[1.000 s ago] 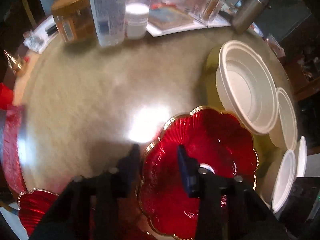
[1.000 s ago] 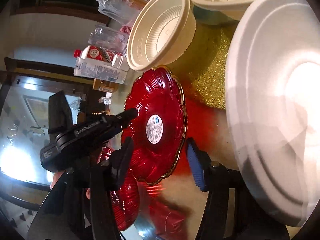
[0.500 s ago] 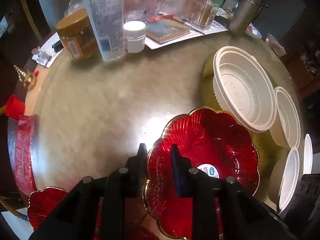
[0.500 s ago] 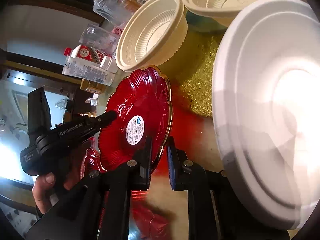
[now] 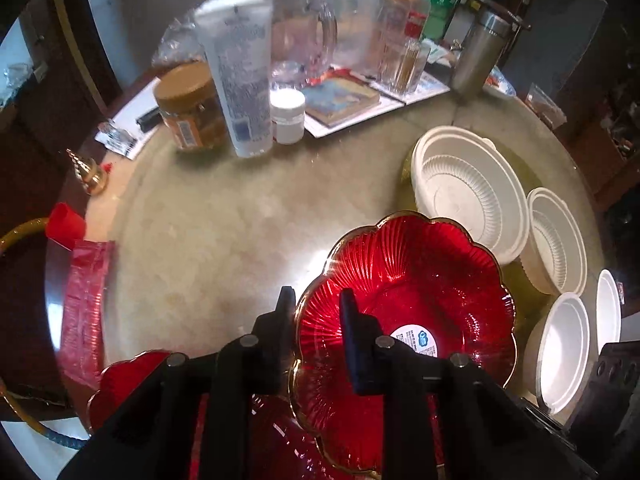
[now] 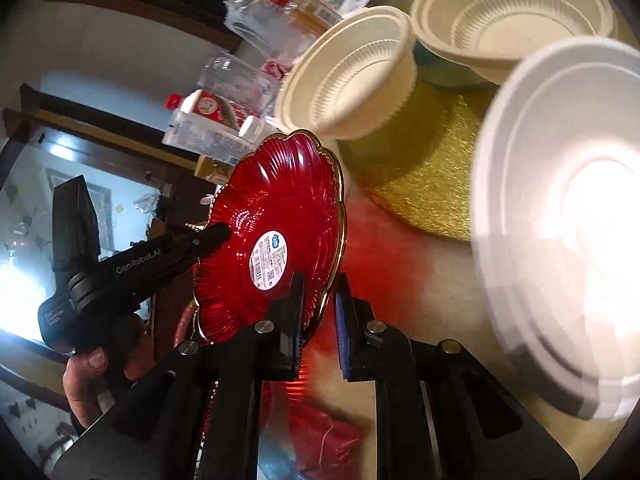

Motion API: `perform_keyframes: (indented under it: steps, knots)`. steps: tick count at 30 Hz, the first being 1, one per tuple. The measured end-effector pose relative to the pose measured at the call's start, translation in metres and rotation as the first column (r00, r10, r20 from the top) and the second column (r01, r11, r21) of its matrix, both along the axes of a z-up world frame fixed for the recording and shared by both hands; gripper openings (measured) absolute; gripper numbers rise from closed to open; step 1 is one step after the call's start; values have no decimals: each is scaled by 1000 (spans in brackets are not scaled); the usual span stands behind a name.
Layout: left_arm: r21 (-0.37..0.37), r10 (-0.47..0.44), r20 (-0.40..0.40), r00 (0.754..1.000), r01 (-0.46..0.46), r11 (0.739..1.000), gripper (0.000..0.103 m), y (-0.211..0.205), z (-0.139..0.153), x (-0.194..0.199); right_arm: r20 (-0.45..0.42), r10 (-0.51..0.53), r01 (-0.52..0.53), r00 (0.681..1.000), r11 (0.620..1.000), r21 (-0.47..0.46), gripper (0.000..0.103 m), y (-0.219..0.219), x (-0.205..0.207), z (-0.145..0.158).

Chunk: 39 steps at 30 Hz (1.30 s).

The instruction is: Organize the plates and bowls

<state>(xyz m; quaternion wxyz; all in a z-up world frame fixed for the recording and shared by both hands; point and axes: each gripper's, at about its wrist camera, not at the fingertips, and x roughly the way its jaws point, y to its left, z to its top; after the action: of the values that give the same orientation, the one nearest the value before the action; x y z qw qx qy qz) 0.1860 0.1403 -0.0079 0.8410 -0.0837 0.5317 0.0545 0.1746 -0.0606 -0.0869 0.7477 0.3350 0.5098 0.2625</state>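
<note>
Both grippers clamp opposite rims of a scalloped red glass plate [image 5: 420, 280]: left gripper [image 5: 316, 312] and right gripper [image 6: 318, 300], fingers pinched on its gold edge.

2 red plates [image 5: 420, 280]; 4 white bowls [image 5: 468, 196]; 2 hand-held grippers [image 5: 316, 312].

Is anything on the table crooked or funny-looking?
Yes: the scalloped red glass plate with a gold rim is tipped up off the table, pinched on opposite edges by the left gripper and right gripper.
</note>
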Motion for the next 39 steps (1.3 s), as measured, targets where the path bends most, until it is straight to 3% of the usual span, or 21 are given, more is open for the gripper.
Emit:
perform_keyframes:
  steps: [10,20,28,39]
  knots:
    - [-3,19,50,999,-19,1000,20,9,21,-28,77,24,-24,997,1000,-2,13,3,-13,24]
    - [-27,97,166,981,-94,995,20,47,45,-97,183,123,-116,975,992,-50,13,36,-46,58]
    - [-76,203,178,963,-192,978,20,92,21,-152,209,249,-225,946,966,-131,13,85,-75,62]
    - [-135,256,96,962,-242,961,20,114,-24,-168,148,336,-288,930,918,-273,13,128,-81,42]
